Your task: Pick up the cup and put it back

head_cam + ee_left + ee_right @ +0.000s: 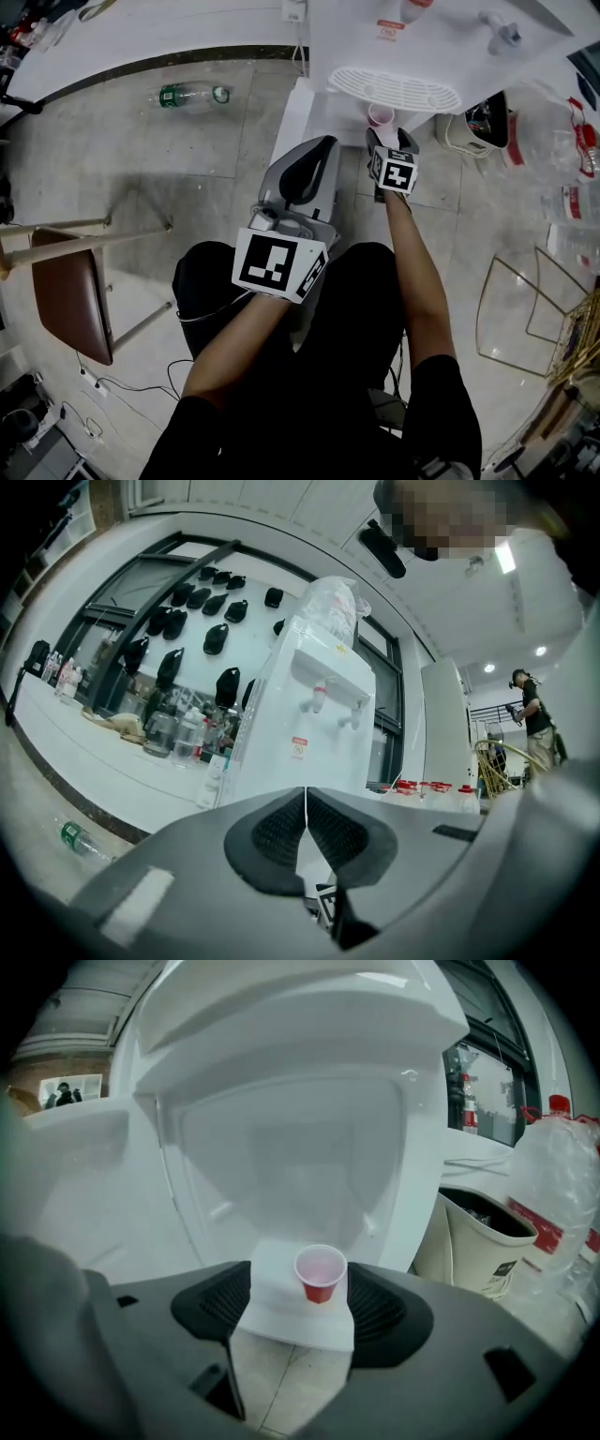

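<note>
A small red cup (320, 1277) stands upright on a white ledge (281, 1316) at the foot of the white water dispenser (291, 1101). My right gripper (305, 1302) is open around it; the cup sits between the two black pads, nearer the right one, and neither pad presses on it. In the head view the cup (381, 114) stands just beyond the right gripper (392, 141), under the dispenser's white grille (398, 89). My left gripper (319, 150) is held lower, over my lap. Its jaws are shut with nothing between them (306, 827).
A beige bin (478, 1241) and a large water jug (562, 1204) stand right of the dispenser. A plastic bottle (187, 95) lies on the tiled floor at the left. A brown chair (70, 291) stands at the left, a gold wire frame (534, 309) at the right.
</note>
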A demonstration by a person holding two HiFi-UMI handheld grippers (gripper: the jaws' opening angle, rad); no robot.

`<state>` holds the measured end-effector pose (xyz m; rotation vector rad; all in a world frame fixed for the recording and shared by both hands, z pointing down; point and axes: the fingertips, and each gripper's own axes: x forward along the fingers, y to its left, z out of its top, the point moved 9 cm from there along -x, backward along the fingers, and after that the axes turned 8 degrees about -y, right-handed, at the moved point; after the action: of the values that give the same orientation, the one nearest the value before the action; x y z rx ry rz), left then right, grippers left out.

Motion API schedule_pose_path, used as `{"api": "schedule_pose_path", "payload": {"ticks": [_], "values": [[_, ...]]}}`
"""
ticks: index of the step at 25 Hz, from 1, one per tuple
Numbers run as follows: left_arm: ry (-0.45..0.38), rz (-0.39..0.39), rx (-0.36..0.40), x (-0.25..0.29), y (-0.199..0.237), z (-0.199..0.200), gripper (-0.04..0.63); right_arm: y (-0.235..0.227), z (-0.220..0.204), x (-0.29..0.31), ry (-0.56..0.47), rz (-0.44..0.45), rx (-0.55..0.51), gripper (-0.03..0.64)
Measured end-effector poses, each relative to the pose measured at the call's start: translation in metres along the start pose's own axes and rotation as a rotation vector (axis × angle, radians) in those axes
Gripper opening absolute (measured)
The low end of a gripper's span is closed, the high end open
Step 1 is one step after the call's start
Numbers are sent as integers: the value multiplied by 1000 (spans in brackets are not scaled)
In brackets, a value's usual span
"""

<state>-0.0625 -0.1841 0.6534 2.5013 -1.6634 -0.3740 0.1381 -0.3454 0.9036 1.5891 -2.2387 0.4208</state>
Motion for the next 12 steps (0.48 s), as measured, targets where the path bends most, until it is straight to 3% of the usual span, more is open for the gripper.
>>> {"api": "schedule_pose_path", "payload": {"ticks": [12], "values": [[8, -3, -31, 8, 9, -2, 11, -16, -24, 67, 99, -62, 5, 311]]}}
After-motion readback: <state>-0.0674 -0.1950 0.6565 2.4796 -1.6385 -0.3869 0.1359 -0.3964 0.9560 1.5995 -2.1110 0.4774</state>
